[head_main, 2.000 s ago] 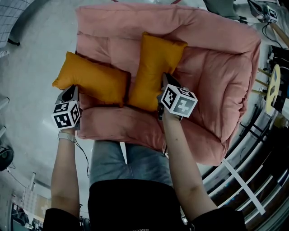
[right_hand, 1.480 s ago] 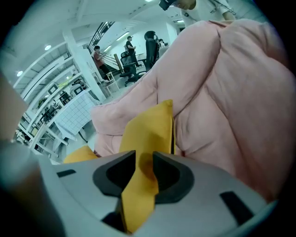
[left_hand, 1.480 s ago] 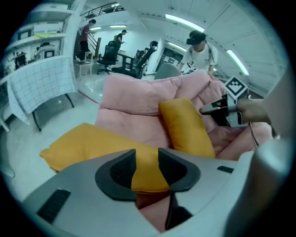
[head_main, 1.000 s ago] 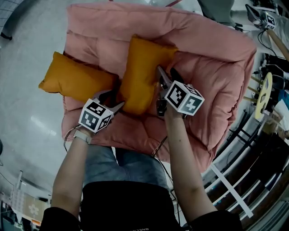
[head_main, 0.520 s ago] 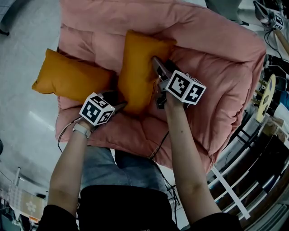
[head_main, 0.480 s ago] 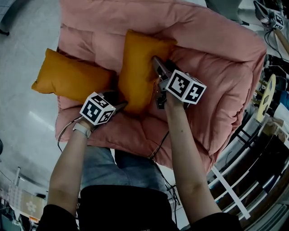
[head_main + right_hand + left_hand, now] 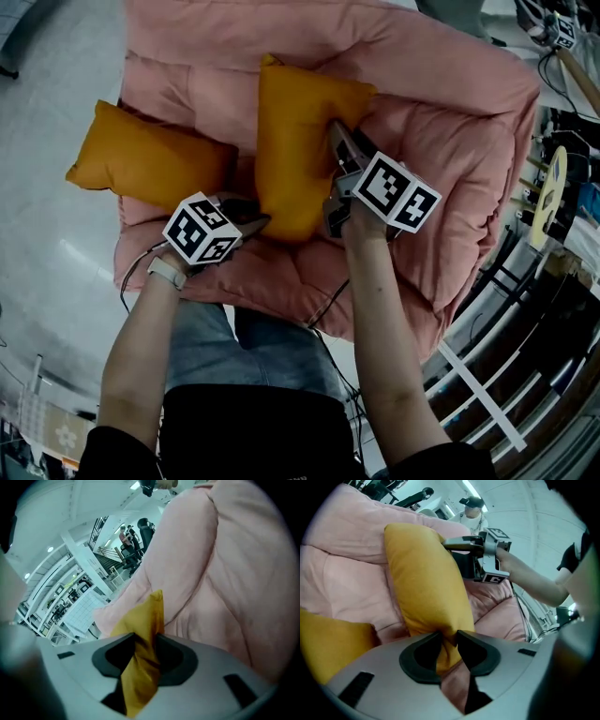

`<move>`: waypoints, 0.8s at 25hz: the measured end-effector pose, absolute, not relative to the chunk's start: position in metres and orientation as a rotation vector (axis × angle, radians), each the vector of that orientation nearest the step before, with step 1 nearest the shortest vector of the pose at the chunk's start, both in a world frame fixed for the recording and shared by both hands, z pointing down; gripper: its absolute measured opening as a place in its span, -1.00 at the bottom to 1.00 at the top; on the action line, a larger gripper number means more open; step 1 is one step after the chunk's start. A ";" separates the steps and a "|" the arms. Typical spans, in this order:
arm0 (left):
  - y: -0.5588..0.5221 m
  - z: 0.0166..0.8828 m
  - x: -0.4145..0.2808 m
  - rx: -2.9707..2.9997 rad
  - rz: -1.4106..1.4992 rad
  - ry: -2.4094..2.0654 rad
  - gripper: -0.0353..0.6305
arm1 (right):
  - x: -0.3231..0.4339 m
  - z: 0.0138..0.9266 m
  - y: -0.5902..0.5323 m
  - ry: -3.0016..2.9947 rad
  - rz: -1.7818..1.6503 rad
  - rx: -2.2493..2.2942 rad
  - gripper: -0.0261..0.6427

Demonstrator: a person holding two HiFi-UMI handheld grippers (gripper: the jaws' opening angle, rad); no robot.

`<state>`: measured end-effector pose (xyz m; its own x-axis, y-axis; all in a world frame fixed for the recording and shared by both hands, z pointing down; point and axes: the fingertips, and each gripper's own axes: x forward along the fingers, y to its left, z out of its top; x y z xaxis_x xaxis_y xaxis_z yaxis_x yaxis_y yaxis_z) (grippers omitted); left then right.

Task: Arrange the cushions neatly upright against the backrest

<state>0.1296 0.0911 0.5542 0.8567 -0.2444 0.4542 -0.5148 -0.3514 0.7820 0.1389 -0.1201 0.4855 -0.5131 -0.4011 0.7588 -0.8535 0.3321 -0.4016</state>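
Both pairs of jaws have just been closing and now pinch the fabric of one orange cushion (image 7: 298, 141). The left gripper (image 7: 447, 642) is clamped on its lower corner, at about 7 o'clock of the cushion in the head view. The right gripper (image 7: 146, 641) is clamped on a fold of its edge at about 3 o'clock. This cushion stands on end near the middle of the pink padded seat (image 7: 450, 141), its top at 12 o'clock resting against the backrest (image 7: 375, 42). A second orange cushion (image 7: 150, 161) lies on its side at 9 o'clock of the first, over the seat's edge and partly above the grey floor (image 7: 56, 234). Whether the two cushions touch cannot be told.
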 end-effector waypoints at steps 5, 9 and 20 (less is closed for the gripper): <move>0.089 0.517 0.146 2.014 0.209 -0.397 -0.58 | 0.146 0.447 -0.123 -2.048 1.044 1.190 -0.49; 0.084 0.518 0.153 2.016 0.243 -0.410 -0.58 | 0.154 0.439 -0.127 -1.992 0.986 1.237 -0.49; 0.077 0.580 0.144 1.862 0.383 -0.572 -0.57 | 0.135 0.503 -0.139 -1.933 0.917 1.142 -0.47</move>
